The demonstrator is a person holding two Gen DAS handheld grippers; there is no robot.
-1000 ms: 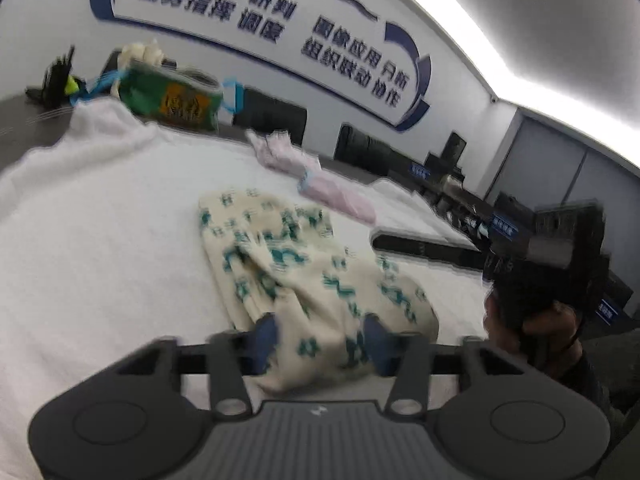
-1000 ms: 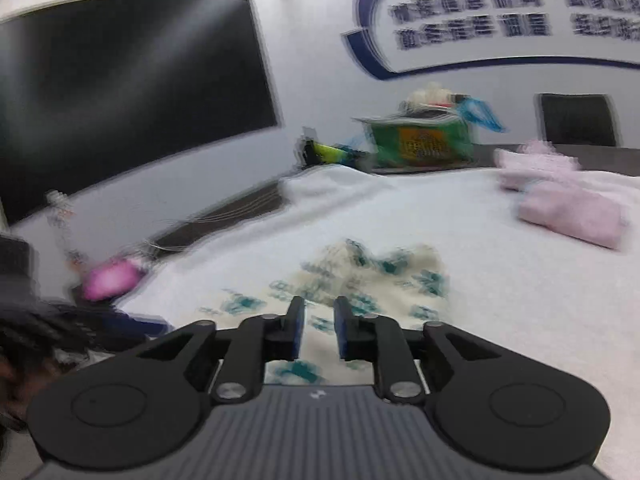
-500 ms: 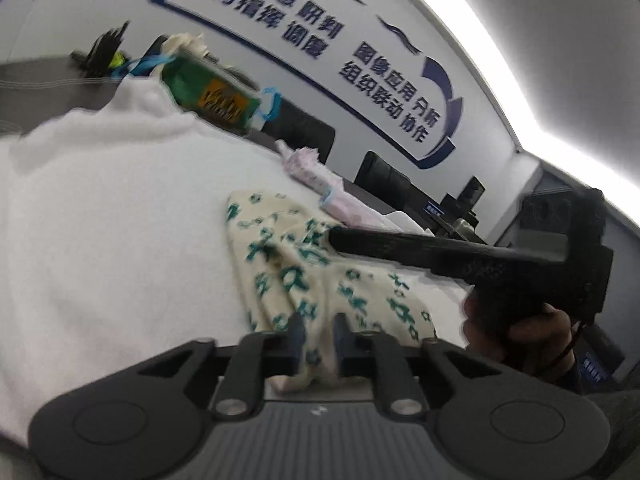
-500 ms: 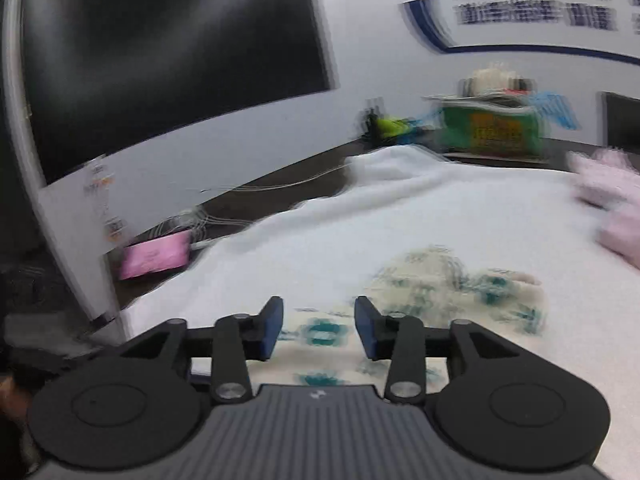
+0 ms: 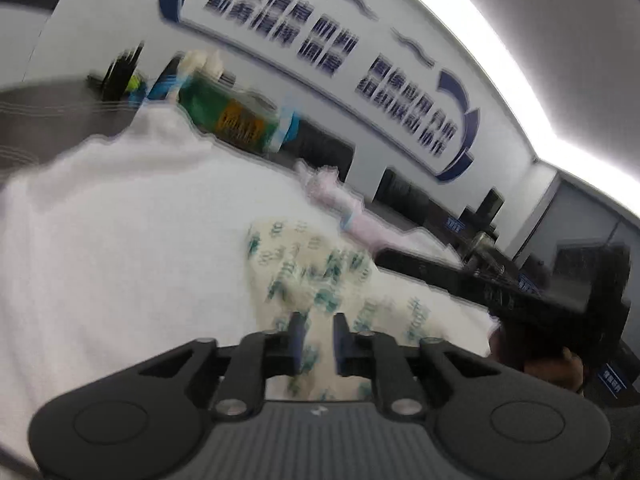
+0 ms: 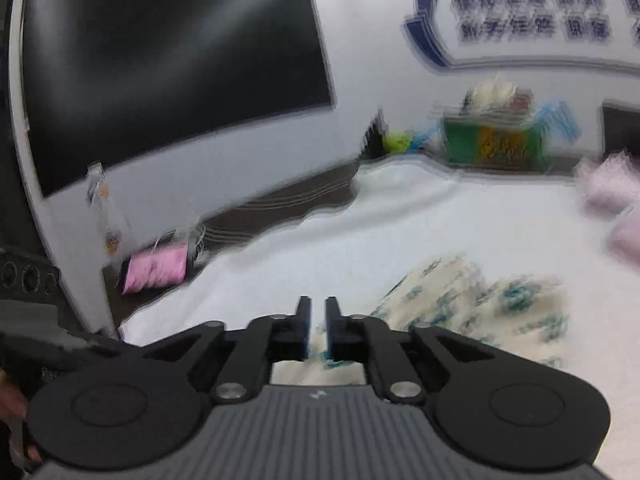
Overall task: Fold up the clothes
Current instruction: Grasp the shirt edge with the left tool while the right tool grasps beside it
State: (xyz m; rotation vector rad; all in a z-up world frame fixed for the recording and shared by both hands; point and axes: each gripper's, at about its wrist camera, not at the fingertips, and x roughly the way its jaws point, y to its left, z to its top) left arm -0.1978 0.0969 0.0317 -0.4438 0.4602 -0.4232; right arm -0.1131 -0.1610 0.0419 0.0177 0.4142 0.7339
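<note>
The garment point(image 5: 320, 280) is cream with a green-teal pattern; it lies crumpled on the white cloth point(image 5: 120, 240). Its near edge sits between the finger pads; details are blurred.

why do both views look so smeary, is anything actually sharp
Left wrist view: motion blur smears the patterned garment, the wall lettering and the green bag; only the left gripper is crisp, and the ceiling light strip is blown out. Right wrist view: similar smear on garment and bag, fisheye bows the dark screen; the right gripper stays sharp.
</note>
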